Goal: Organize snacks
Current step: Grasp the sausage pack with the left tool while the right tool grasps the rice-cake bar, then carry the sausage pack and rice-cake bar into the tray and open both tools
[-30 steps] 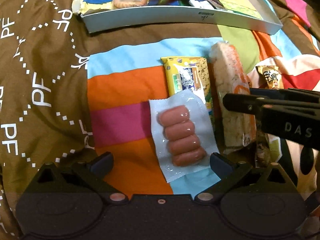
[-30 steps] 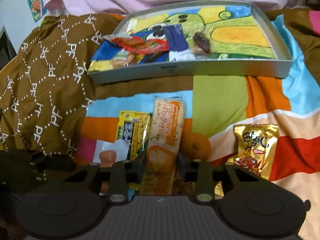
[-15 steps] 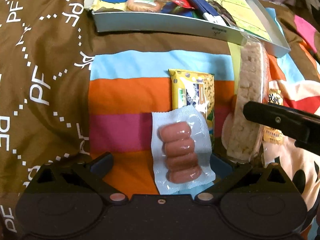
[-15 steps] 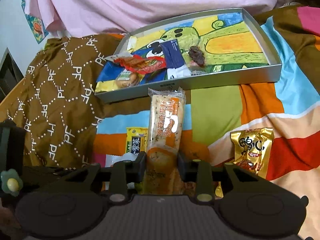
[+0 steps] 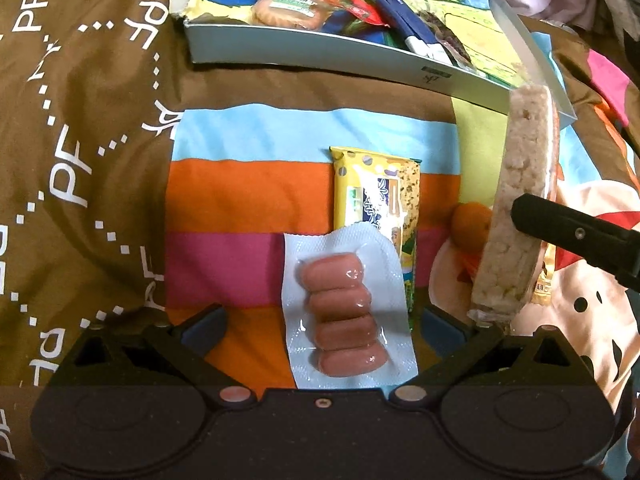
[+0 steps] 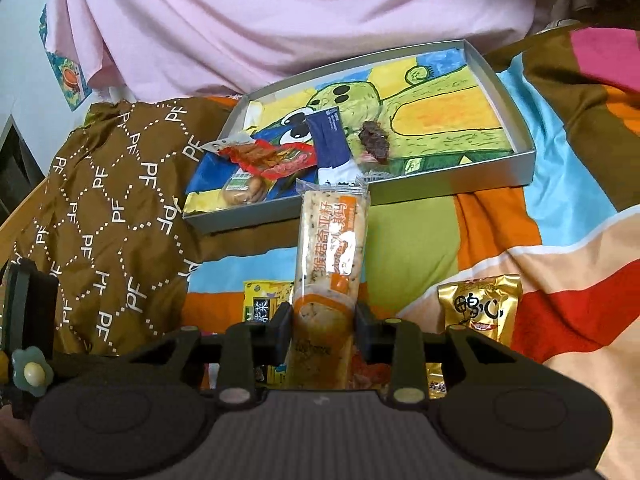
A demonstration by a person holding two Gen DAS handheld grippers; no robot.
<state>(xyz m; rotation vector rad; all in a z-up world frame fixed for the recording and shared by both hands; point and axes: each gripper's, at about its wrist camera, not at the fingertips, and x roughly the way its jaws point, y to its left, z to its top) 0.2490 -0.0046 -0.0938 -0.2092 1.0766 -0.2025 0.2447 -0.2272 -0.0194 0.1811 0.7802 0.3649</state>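
between the right gripper (image 6: 322, 330) jaws, cracker pack (image 6: 330, 264) clamped upright

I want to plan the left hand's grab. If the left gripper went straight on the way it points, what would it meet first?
Most likely the sausage pack, lying flat on the blanket between the open left gripper's fingers. Depth is hard to judge in this fisheye view.
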